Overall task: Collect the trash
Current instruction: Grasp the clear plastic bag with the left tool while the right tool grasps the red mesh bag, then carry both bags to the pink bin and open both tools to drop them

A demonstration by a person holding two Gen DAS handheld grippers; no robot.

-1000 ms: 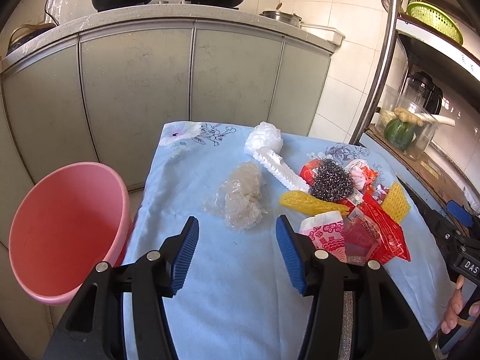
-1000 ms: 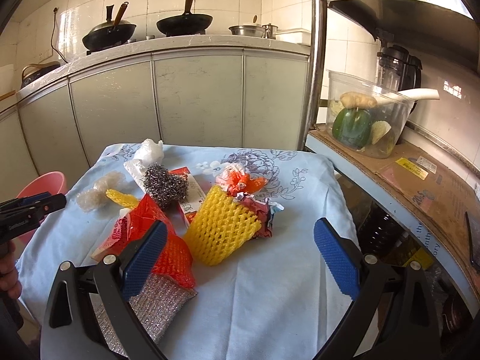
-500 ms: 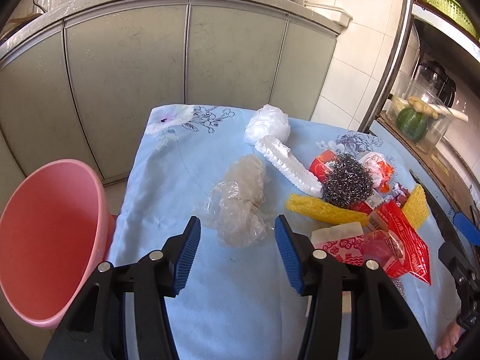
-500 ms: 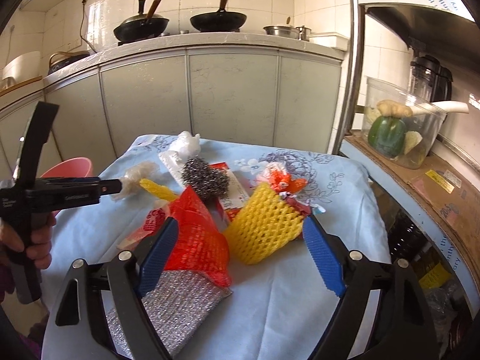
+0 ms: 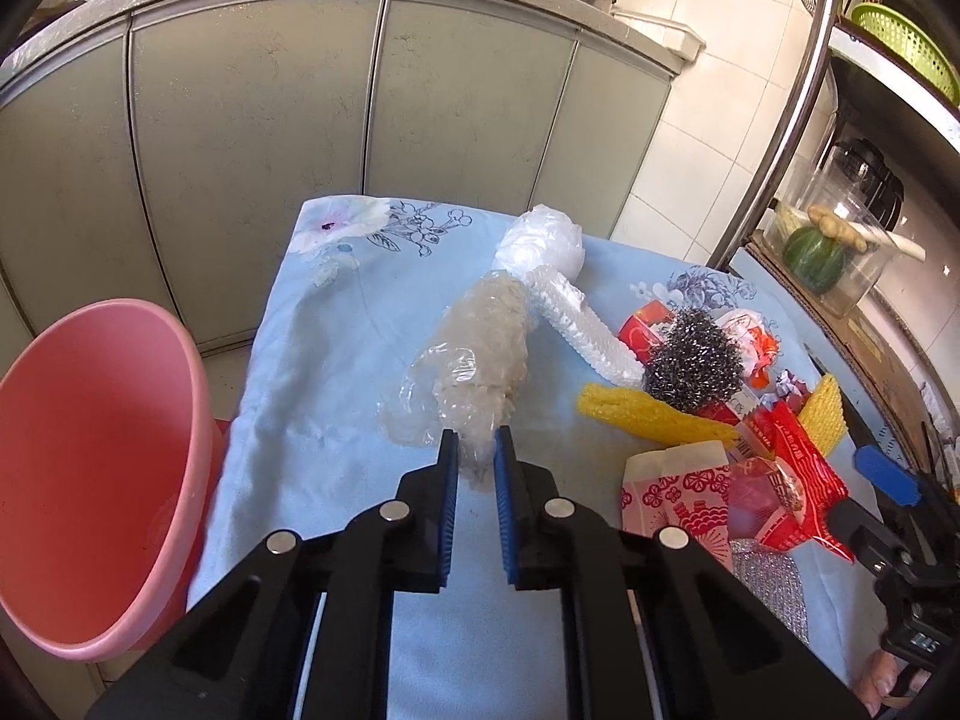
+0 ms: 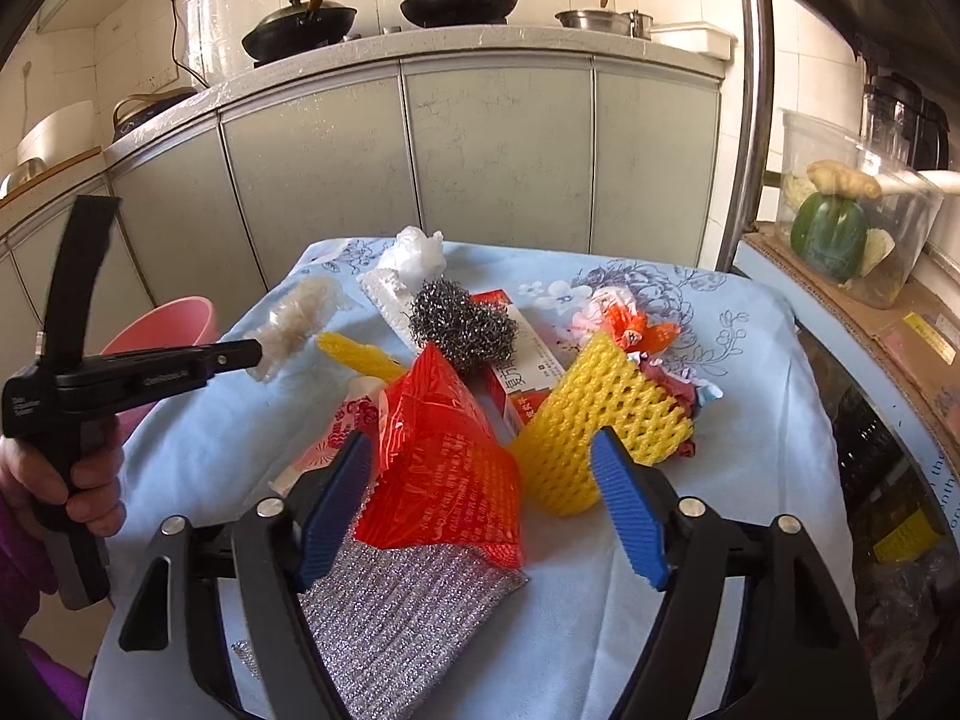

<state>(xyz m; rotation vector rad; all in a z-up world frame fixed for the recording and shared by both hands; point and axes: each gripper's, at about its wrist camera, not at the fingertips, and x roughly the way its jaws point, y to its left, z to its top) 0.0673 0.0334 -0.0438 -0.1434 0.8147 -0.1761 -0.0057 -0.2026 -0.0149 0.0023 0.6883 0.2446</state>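
Observation:
Crumpled clear plastic wrap (image 5: pixel 480 354) lies on the blue-clothed table (image 5: pixel 312 396). My left gripper (image 5: pixel 476 435) is closing, and its blue pads pinch the wrap's near end; the right wrist view shows that gripper (image 6: pixel 255 354) from the side, at the wrap (image 6: pixel 300 312). My right gripper (image 6: pixel 480 438) is also closing but still wide. A red plastic bag (image 6: pixel 444 468) sits between its fingers, and its right pad stands in front of a yellow foam net (image 6: pixel 600 414) without pressing it. A pink bucket (image 5: pixel 90 450) stands off the table's left edge.
Among the other trash are a steel wool ball (image 5: pixel 696 366), a white foam sleeve (image 5: pixel 582 330), a white bag (image 5: pixel 543 246), a yellow foam strip (image 5: pixel 648 414), a red-patterned carton (image 5: pixel 678 492) and a silver scouring pad (image 6: pixel 408 612). Grey cabinets (image 5: pixel 360 120) stand behind, a shelf rack (image 6: pixel 840 312) to the right.
My left gripper moved forward and its jaws closed from wide apart onto the wrap's near end. My right gripper advanced over the red bag and its jaws narrowed.

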